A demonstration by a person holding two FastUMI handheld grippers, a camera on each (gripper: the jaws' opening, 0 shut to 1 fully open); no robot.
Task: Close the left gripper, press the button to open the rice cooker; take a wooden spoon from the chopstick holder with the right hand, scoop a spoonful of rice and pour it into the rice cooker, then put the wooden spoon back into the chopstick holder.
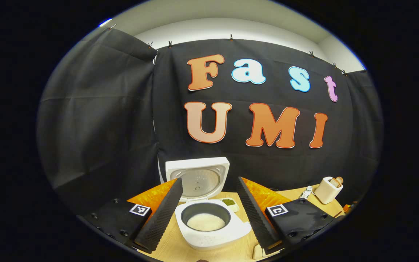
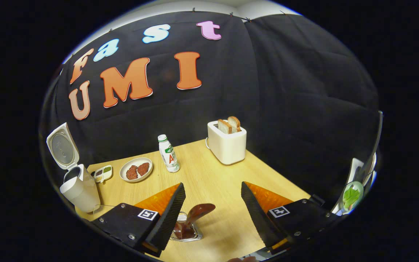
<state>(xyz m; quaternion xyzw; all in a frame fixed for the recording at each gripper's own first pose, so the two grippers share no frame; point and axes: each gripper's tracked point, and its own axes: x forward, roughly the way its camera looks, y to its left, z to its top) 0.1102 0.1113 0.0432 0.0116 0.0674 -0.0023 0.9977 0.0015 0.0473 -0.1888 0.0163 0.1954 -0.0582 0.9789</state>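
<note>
Left gripper view showed the left gripper [image 1: 209,211] spread wide, its two fingers parted to either side of the rice cooker [image 1: 209,222] and gripping nothing. The cooker stood open on the wooden table [image 1: 173,247], its lid [image 1: 198,178] raised upright behind the pot, and a layer of white rice [image 1: 206,221] lay in the dark inner pot. A small dish of green food [image 1: 230,203] sat just behind the cooker, and farther off to the right stood a toaster [image 1: 328,190] with bread in its slots.

Right gripper view showed the right gripper [image 2: 213,213] likewise wide open and empty. Just ahead of its near finger, the wooden spoon [image 2: 195,214] rested in the wire chopstick holder [image 2: 186,233], its bowl tilted up between the two fingers without touching either. Whether the near finger touched the holder could not be told. Beyond lay a plate [image 2: 136,169] with two brown patties, a small white bottle [image 2: 168,153] beside it, the toaster farther back, and the open rice cooker at the far left edge of the table.
</note>
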